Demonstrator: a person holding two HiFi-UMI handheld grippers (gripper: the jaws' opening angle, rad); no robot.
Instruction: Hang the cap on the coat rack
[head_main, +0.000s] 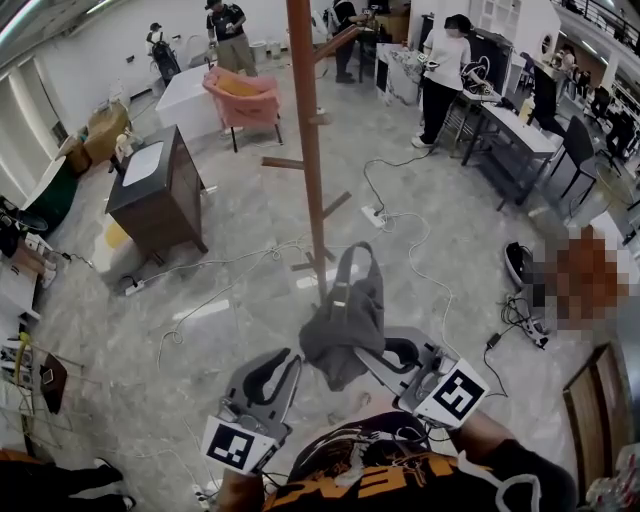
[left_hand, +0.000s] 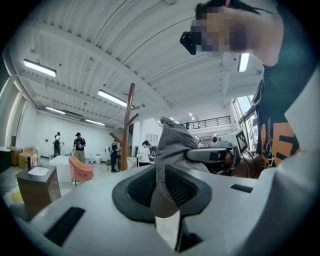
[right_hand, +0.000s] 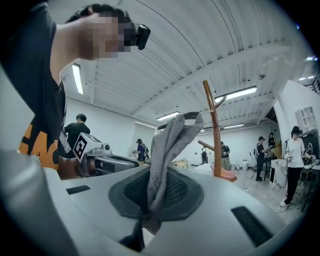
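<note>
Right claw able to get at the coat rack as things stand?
Probably yes: coat rack stands just ahead, nothing standing between. Right claw and left claw are both shut on the cap.

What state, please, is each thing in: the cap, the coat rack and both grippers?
cap: held between both grippers, not yet hung.
coat rack: upright, visible pegs bare.
left gripper: jaws shut on the cap.
right gripper: jaws shut on the cap.
</note>
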